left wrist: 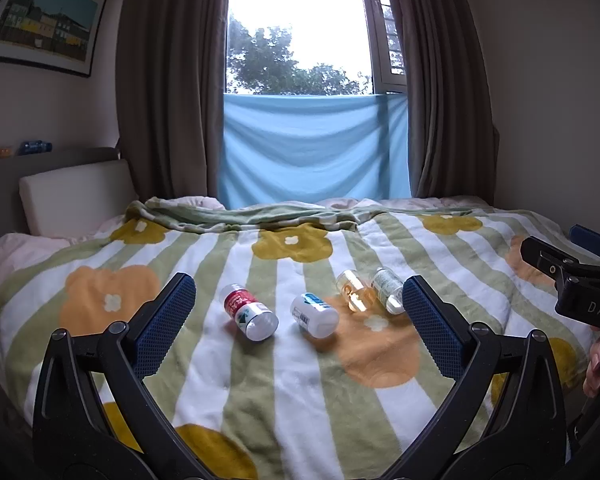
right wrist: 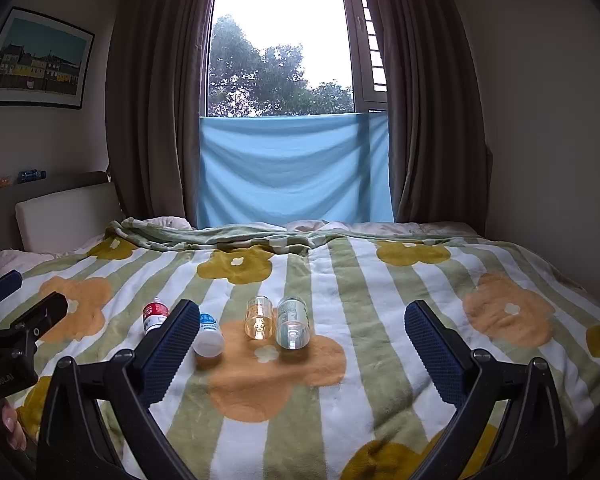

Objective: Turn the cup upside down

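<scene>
Several small cups lie on their sides in a row on the flowered blanket [left wrist: 260,392]. From the left they are a red-label cup [left wrist: 250,312], a blue-label cup [left wrist: 314,314], a clear amber-tinted cup [left wrist: 354,291] and a clear cup with a pale label [left wrist: 388,290]. My left gripper [left wrist: 298,286] is open, short of the row and above the blanket, holding nothing. The right wrist view shows the same red-label cup [right wrist: 155,314], blue-label cup [right wrist: 208,334], amber cup [right wrist: 259,318] and pale-label cup [right wrist: 292,322]. My right gripper [right wrist: 300,312] is also open and empty, short of them.
The blanket covers a bed [right wrist: 500,280] with a white headboard cushion [left wrist: 76,196] at the left. Brown curtains [left wrist: 168,80] and a blue cloth [left wrist: 312,148] hang behind. The other gripper's body [left wrist: 572,280] and a hand [left wrist: 594,368] sit at the right edge.
</scene>
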The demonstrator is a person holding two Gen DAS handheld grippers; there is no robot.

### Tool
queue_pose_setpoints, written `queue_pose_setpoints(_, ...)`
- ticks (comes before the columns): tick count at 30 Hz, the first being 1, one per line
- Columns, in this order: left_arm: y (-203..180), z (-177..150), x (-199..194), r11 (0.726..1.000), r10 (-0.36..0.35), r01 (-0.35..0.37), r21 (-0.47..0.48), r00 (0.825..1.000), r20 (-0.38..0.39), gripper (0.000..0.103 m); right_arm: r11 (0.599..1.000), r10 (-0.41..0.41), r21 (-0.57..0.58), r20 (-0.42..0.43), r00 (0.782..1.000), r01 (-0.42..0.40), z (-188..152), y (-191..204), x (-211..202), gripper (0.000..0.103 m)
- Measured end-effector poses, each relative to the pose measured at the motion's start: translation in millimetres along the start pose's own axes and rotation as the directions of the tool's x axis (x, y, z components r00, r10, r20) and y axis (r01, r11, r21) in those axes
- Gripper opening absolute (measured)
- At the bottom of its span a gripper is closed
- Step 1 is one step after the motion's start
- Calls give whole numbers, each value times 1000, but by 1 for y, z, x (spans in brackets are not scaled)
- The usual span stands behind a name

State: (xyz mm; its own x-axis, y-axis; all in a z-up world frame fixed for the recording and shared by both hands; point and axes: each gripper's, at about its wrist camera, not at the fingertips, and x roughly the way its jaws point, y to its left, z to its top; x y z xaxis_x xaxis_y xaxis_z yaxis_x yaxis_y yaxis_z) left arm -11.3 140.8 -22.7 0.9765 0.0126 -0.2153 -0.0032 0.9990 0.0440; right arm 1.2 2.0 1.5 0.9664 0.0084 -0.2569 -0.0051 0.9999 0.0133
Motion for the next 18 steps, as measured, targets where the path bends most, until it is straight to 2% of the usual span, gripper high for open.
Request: queue_pose_setpoints(18, 5, -5, 2, 1000, -7, 7, -11, 1000, -6, 103, 1000, -3, -9, 2, 1000, 3, -7, 0, 4, 102)
